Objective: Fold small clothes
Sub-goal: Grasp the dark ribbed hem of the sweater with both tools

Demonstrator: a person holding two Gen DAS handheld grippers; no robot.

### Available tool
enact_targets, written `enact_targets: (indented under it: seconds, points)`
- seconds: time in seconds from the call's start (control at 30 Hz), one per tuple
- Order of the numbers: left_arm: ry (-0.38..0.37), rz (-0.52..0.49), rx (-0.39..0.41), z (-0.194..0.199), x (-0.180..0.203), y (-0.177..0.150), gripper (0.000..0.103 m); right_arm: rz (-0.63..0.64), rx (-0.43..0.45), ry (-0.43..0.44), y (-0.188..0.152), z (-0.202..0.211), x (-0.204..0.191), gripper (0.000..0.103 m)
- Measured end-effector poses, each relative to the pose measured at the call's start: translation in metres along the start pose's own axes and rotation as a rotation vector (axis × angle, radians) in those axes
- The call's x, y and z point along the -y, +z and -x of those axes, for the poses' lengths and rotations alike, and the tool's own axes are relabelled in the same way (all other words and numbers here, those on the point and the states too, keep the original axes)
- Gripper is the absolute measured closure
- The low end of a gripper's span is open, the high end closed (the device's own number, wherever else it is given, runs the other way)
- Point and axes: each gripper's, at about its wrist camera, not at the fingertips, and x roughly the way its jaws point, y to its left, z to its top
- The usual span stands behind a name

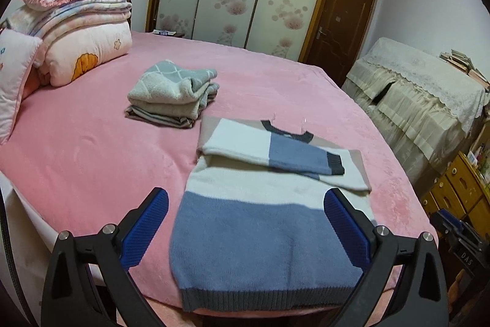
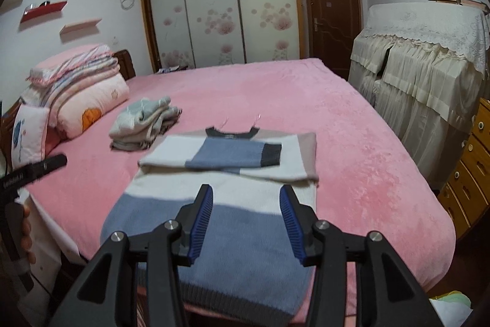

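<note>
A small knit sweater (image 1: 263,238) in blue, white and beige bands with dark grey trim lies flat on the pink bed, its hem near the front edge. Both sleeves (image 1: 300,157) are folded across the chest. The right wrist view shows the same sweater (image 2: 245,238) with its sleeves (image 2: 232,155) crossed. My left gripper (image 1: 246,199) hangs above the sweater's lower half, jaws wide open and holding nothing. My right gripper (image 2: 246,198) hovers over the hem end, jaws partly open with nothing between them. The left gripper's finger (image 2: 46,164) shows at the left edge, held by a hand.
A stack of folded clothes (image 1: 171,95) sits behind the sweater on the pink bed (image 1: 92,161). Folded quilts and pillows (image 1: 79,29) pile up at the head of the bed. A lace-covered cabinet (image 1: 422,88) and wooden drawers (image 2: 471,170) stand to the right.
</note>
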Motion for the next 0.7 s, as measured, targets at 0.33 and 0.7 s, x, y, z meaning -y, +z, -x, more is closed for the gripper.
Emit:
enact_targets:
  seconds: [0.33, 0.7]
  points:
    - [0.006, -0.098, -0.226, -0.050, -0.038, -0.078, 0.002, 0.021, -0.099, 0.013, -0.063, -0.011, 0.020, 0.057]
    - [-0.064, 0.102, -0.455, -0.122, -0.092, -0.144, 0.012, -0.113, -0.322, 0.060, -0.133, -0.064, 0.058, 0.057]
